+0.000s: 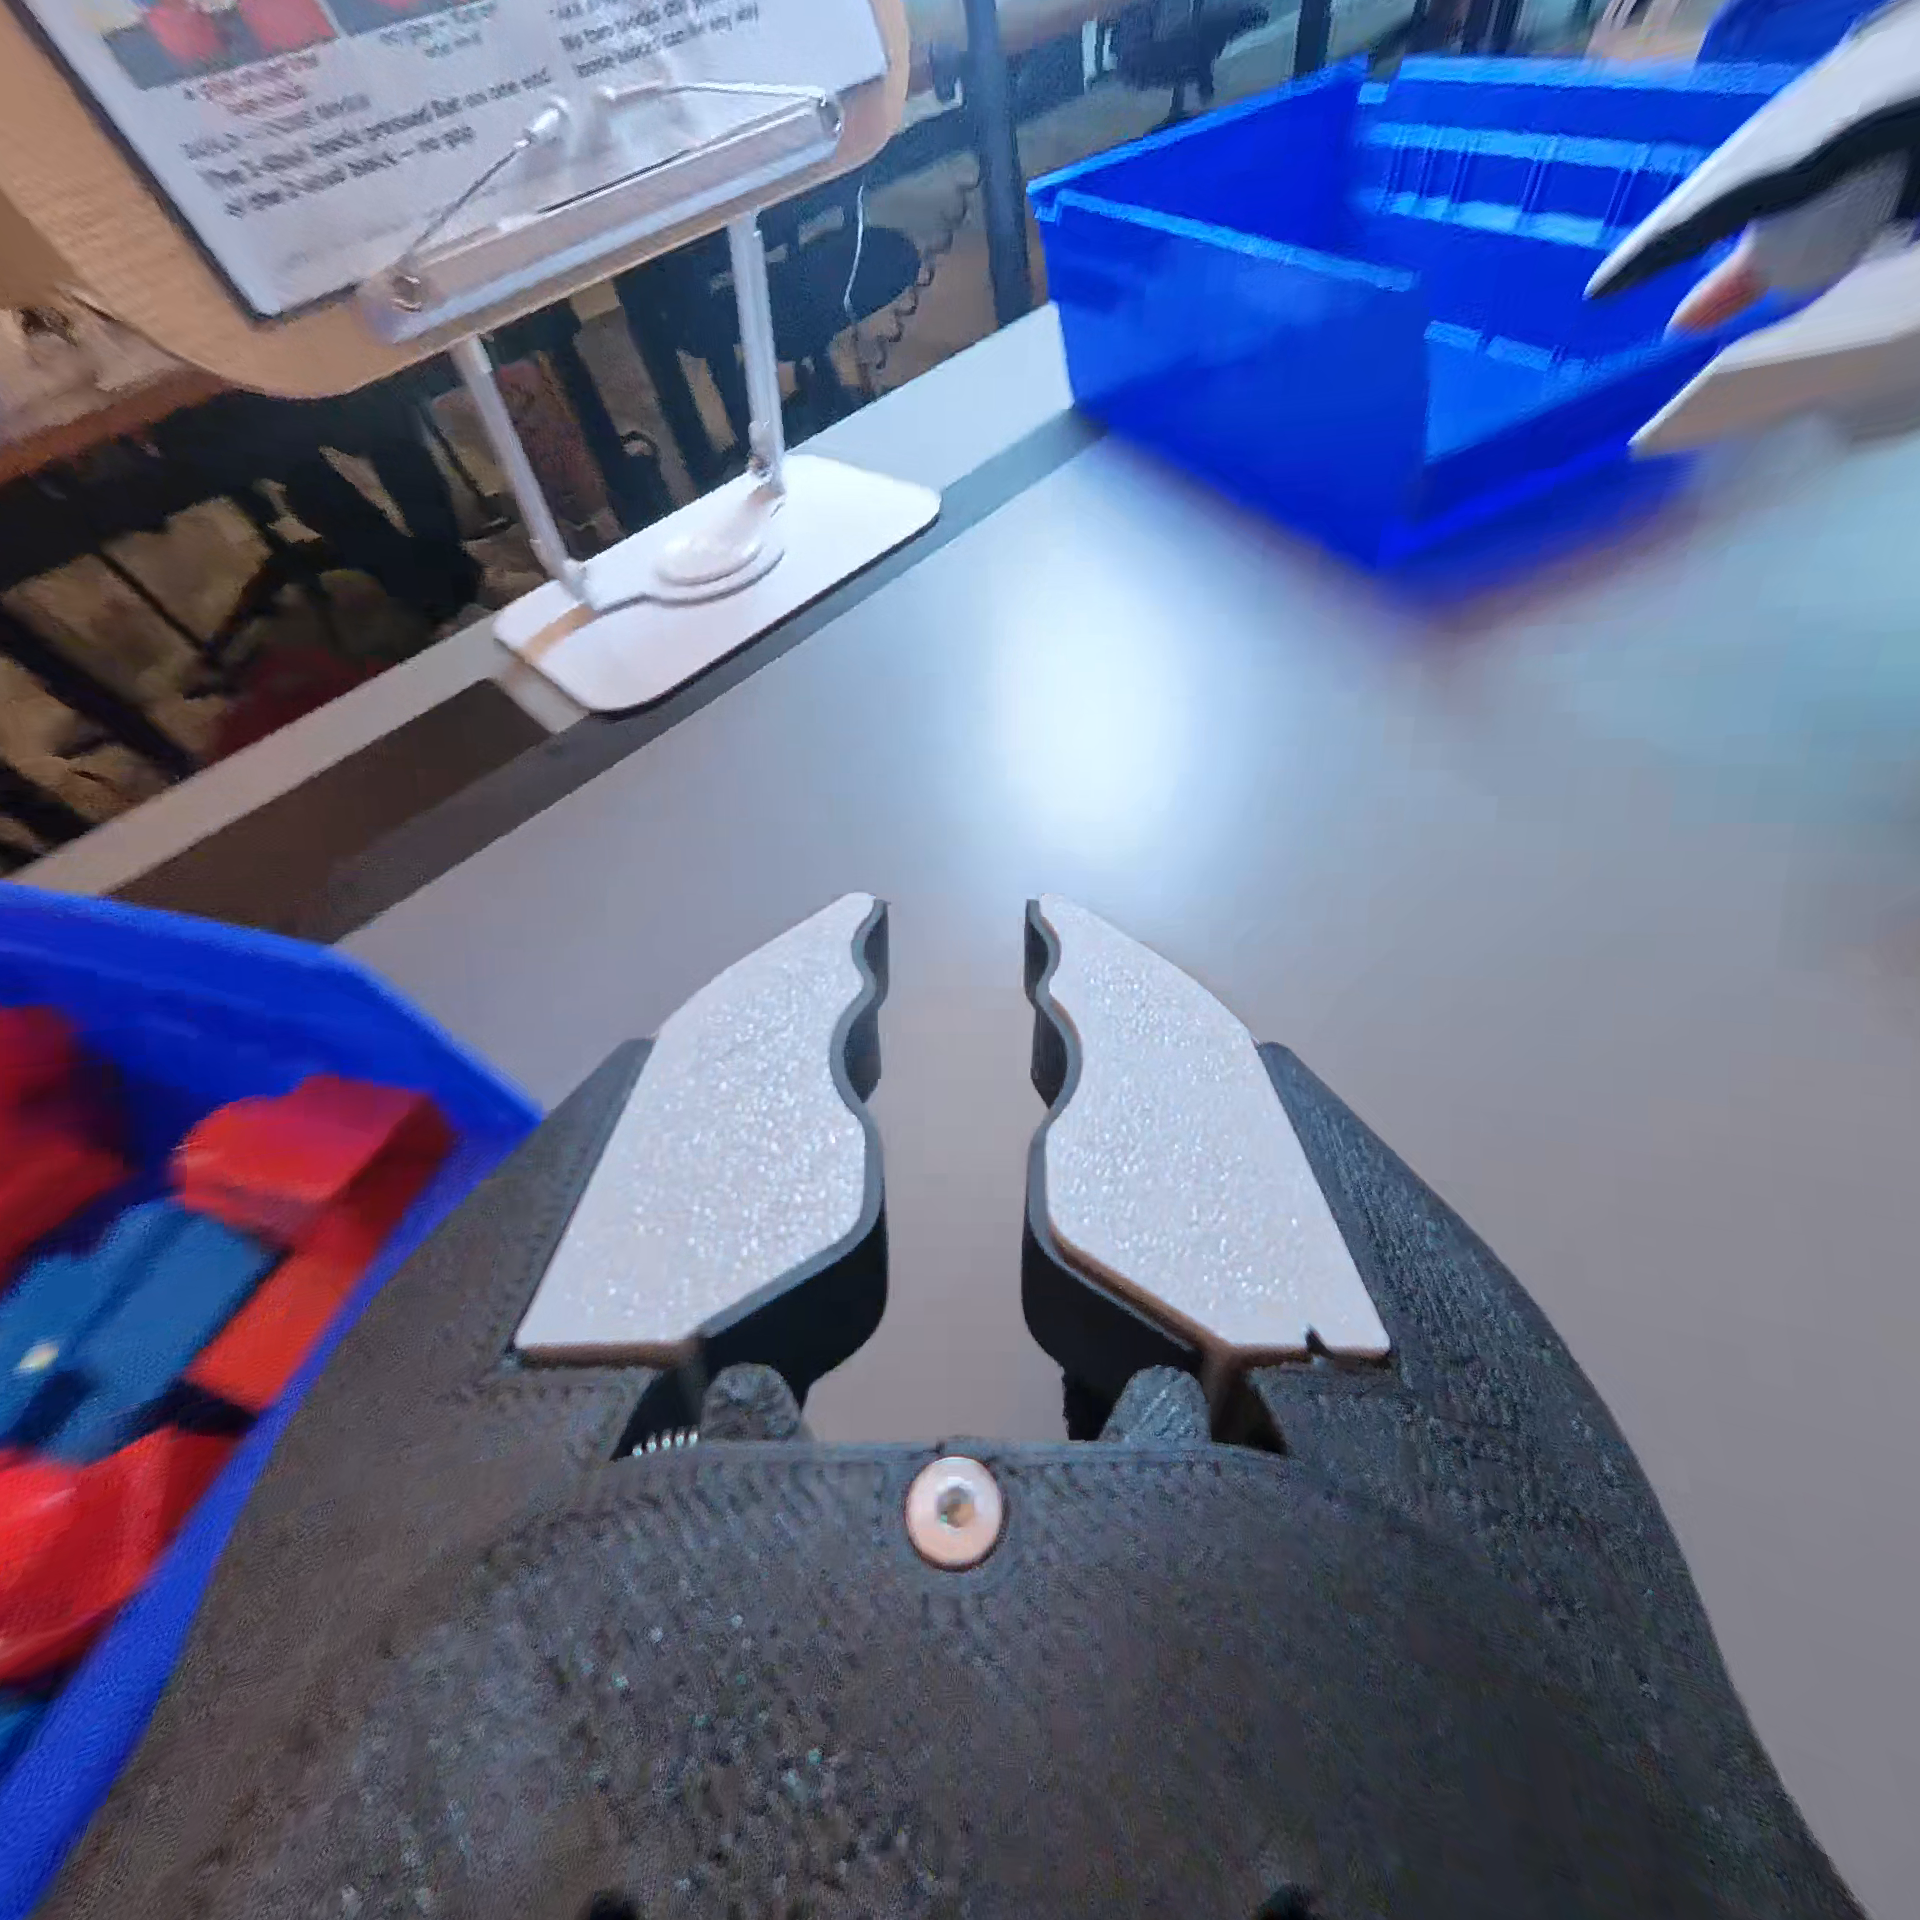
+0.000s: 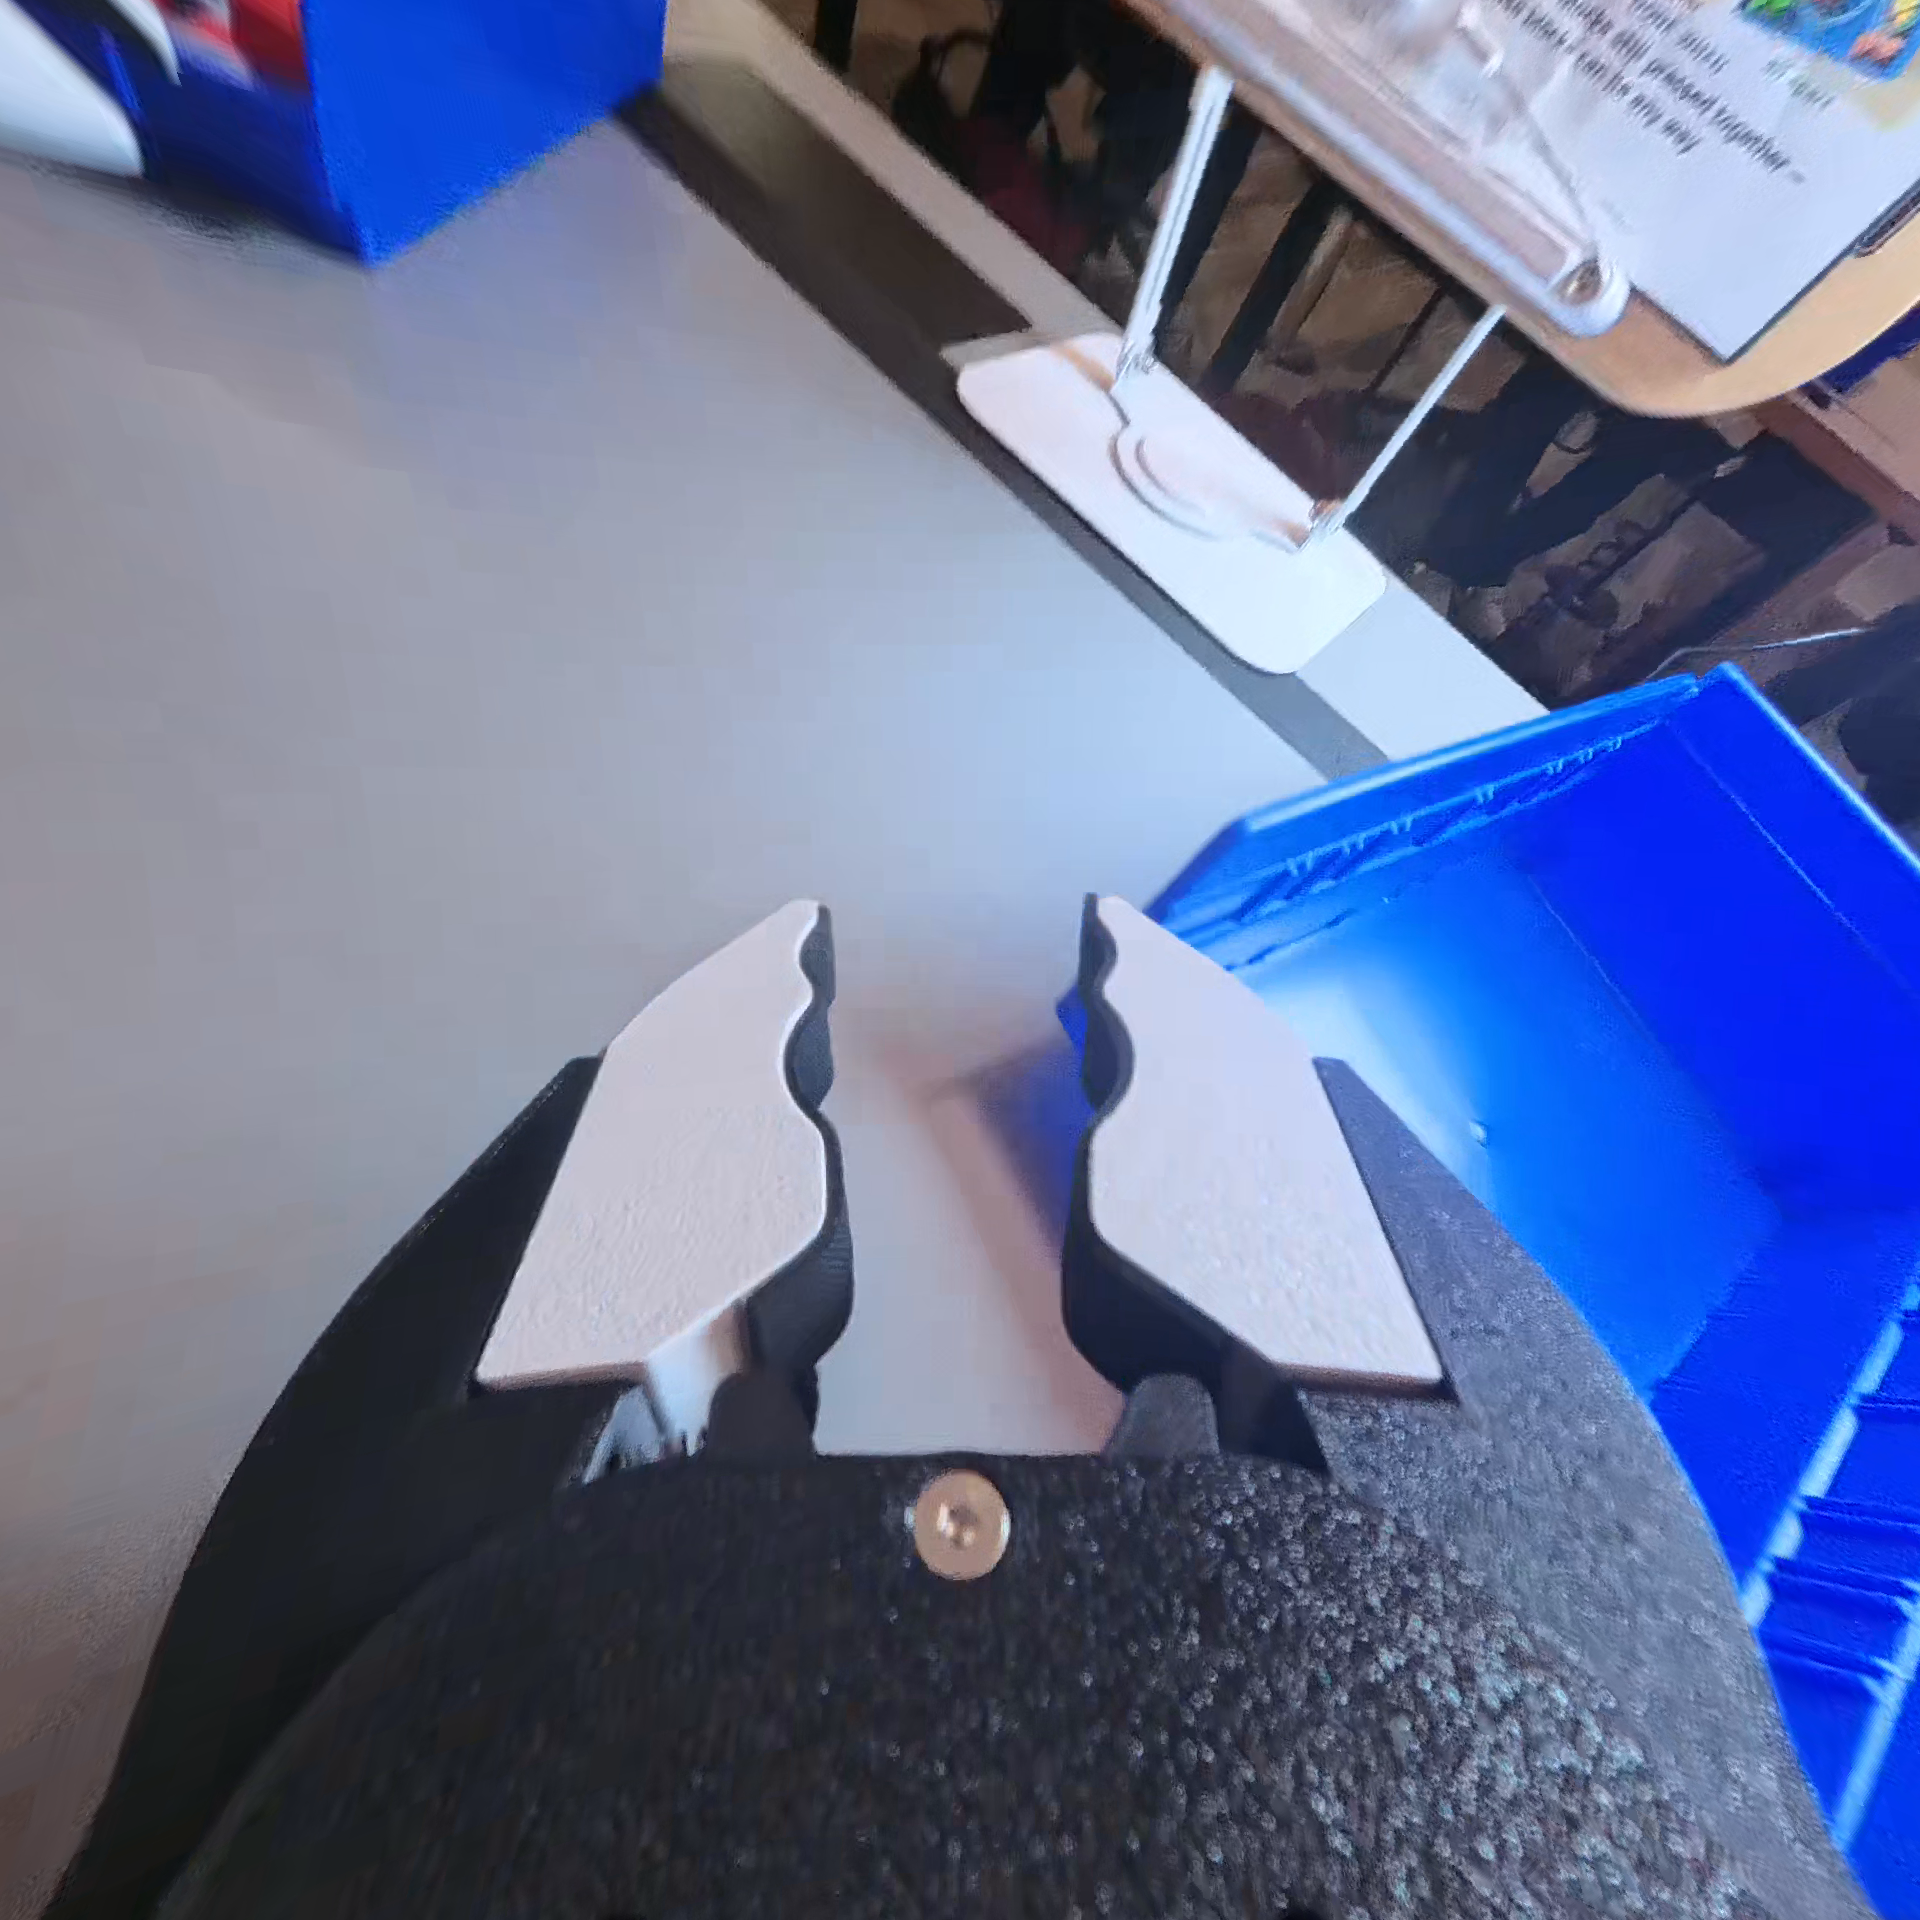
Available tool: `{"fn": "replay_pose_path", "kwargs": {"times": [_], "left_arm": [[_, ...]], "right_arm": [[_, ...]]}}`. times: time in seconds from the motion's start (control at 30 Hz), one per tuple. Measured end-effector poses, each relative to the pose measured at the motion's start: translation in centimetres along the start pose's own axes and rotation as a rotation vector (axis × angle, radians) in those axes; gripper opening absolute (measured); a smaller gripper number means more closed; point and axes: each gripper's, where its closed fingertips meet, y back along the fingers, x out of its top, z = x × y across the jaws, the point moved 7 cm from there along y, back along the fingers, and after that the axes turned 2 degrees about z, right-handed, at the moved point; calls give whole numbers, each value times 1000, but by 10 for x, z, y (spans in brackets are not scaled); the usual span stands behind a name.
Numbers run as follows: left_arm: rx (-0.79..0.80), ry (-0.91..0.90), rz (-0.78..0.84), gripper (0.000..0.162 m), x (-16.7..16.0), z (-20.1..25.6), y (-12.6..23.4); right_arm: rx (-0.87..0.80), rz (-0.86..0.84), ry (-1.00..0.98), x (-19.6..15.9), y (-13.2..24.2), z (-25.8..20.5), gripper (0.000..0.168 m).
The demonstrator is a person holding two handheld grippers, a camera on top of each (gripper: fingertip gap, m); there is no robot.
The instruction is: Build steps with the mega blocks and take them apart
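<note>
My left gripper [image 1: 956, 914] is open and empty above the grey table [image 1: 1143, 883]. A blue bin [image 1: 177, 966] at its lower left holds several red and blue mega blocks [image 1: 301, 1143]. My right gripper [image 2: 951, 914] is open and empty above the table [image 2: 416, 623], next to an empty blue bin [image 2: 1558, 987] on its right. The right gripper also shows at the far right of the left wrist view [image 1: 1662, 312], in front of that empty bin [image 1: 1247, 343]. The bin with blocks shows at the top left of the right wrist view [image 2: 436, 114], with the left gripper's white finger [image 2: 62, 114] before it.
A white stand [image 1: 717, 592] holding an instruction sheet [image 1: 447, 114] sits at the table's far edge; it also shows in the right wrist view [image 2: 1174, 499]. Beyond the edge lie dark furniture and clutter.
</note>
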Motion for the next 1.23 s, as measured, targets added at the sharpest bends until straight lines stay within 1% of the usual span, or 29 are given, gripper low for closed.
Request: {"fn": "replay_pose_path", "kwargs": {"times": [0.1,0.17,0.23,0.33,0.4,0.43,0.47,0.57,0.67,0.77,0.9,1.0,1.1,1.2,1.23], "left_arm": [[-3,98,25,16,16,18,-32],[16,128,30,9,26,24,-51],[27,197,52,5,36,25,-67],[112,220,65,0,41,23,-88],[199,162,21,0,34,20,-103],[252,118,-6,0,28,17,-109],[309,66,-38,0,20,13,-115],[421,-103,-179,0,-2,2,-125],[461,-194,-279,0,-13,-1,-123],[494,-314,-367,0,-21,3,-124],[515,-406,-401,0,-22,13,-127],[525,-463,-404,0,-20,18,-128],[531,-480,-421,0,-23,17,-128],[563,-531,-444,0,-25,14,-128],[570,-548,-473,0,-27,12,-129]], "right_arm": [[-52,62,-123,20,-10,-6,39],[-81,84,-178,30,-19,-9,34],[-102,102,-224,36,-29,-12,31],[-100,121,-302,38,-47,-21,24],[-100,134,-321,36,-58,-29,14],[-98,140,-319,35,-62,-34,4],[-87,151,-311,34,-65,-41,0],[18,254,-238,42,-61,-68,0],[177,394,-139,64,-45,-105,0],[289,464,-71,82,-35,-136,0],[324,461,-28,87,-33,-158,0],[316,445,-31,84,-36,-158,0],[323,424,-38,83,-36,-155,0],[326,362,-61,82,-39,-154,0],[316,340,-66,81,-40,-153,0]]}}
